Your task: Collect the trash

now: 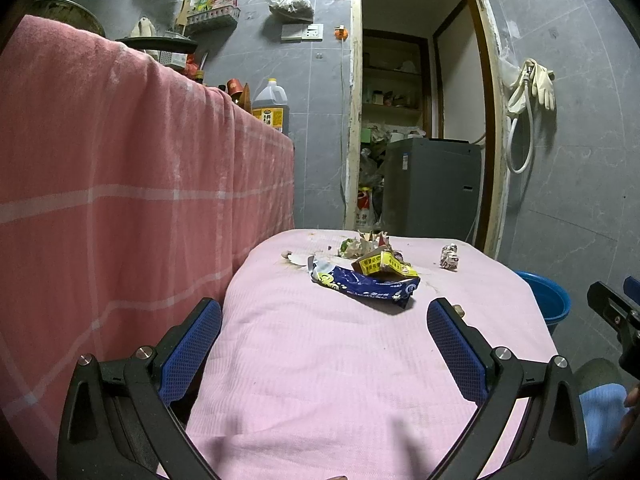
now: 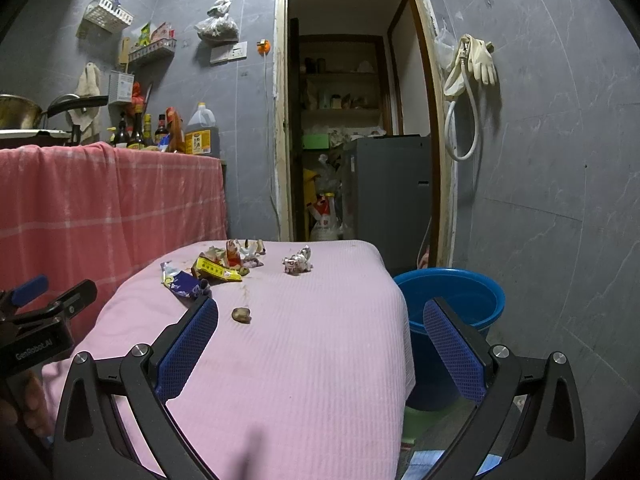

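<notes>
Right now your left claw is spread wide and holds nothing, hovering over the near end of the table under its pink cloth. Your right claw is likewise wide and empty, its right finger out past the table edge over the blue bucket on the floor. Ahead of you the trash sits at the far end: a blue wrapper lying flat, a yellow-labelled torn box touching it, crumpled paper scraps just behind. A crumpled paper ball lies apart to the right. A small brown lump rests nearer you, just beside your right claw's left finger.
</notes>
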Demonstrator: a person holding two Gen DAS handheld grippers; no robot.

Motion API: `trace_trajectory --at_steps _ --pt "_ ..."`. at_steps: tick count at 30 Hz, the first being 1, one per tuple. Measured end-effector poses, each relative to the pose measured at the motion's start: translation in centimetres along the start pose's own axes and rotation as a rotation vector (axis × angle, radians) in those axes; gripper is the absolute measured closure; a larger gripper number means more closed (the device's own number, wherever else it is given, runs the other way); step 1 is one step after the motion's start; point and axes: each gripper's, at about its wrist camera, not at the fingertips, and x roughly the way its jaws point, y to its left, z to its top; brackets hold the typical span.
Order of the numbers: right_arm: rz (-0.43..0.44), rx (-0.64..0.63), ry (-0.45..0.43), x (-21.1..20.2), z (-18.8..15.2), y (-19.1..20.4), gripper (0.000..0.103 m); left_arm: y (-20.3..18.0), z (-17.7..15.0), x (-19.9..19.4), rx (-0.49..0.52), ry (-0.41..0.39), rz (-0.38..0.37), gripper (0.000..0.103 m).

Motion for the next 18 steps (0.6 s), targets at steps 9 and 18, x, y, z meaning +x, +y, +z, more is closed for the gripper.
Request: trace_trajectory --at_steps 9,18 --pt "0.000 0.003 0.002 0.01 -0.03 0.02 0.000 -0.02 0.00 0.01 -0.001 0.001 -0.001 0.002" --pt "0.000 0.004 0.003 0.02 -0.03 0.01 0.000 -0.05 0.00 0.00 -0.002 0.001 0.000 0.002"
